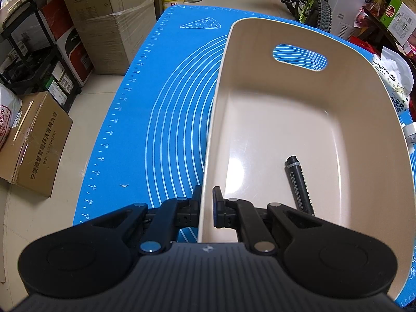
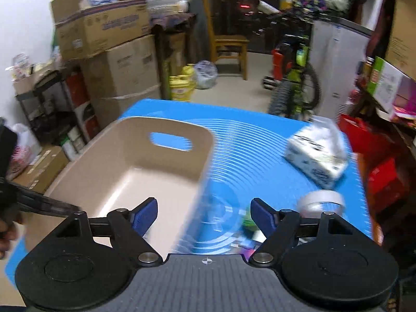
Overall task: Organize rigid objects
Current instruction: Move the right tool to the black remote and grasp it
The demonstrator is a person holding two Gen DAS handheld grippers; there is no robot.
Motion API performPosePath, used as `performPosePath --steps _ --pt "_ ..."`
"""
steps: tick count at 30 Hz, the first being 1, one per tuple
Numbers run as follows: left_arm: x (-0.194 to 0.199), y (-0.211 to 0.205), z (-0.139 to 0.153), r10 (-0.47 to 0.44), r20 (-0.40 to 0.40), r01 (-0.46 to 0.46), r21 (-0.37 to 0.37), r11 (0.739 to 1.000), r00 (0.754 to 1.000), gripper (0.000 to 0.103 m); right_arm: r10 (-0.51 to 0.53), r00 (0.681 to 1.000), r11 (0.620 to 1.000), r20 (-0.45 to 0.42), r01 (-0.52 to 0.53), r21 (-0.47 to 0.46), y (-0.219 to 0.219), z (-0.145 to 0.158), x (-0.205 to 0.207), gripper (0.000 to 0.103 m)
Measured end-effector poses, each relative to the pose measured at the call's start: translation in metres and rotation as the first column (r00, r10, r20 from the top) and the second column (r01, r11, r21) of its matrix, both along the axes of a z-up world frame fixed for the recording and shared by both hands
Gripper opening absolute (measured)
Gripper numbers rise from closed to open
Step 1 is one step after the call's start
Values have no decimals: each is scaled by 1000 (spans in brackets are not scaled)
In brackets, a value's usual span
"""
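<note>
Cardboard boxes (image 1: 104, 23) and a bicycle (image 1: 312, 2) crowd the room beyond the blue mat (image 1: 166, 109) I am working over. My left gripper (image 1: 207, 202) is closed on the near left wall of the beige bin (image 1: 351, 59), one finger outside on the mat side and the other inside, the wall pinched between them. Just ahead and to the right of that gripper a black marker (image 1: 300, 184) lies flat on the bin floor, its cap end pointing away from me. My right gripper (image 2: 204, 217) hangs wide open above the mat with nothing between its fingers — the bin's right wall sits ahead and to its left. That view is smeared, so the small items under the right gripper I cannot make out. Ahead to the right I see a roll of tape (image 2: 321, 201) on the mat and, beyond it, a white tissue pack (image 2: 316, 153).
</note>
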State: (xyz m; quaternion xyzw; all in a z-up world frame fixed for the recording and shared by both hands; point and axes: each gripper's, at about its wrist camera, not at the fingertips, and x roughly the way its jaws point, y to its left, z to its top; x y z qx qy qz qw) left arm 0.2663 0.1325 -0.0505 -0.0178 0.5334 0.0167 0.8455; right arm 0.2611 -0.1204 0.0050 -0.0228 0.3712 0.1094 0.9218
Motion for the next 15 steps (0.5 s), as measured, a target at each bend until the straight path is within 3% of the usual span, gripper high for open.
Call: performPosePath --steps 7,15 --pt "0 0 0 0 0 0 2 1000 1000 9 -135 988 990 -75 131 -61 -51 -34 7 83" --pt "0 0 0 1 0 -1 2 1000 1000 9 -213 957 975 -197 195 -108 -68 -93 18 82"
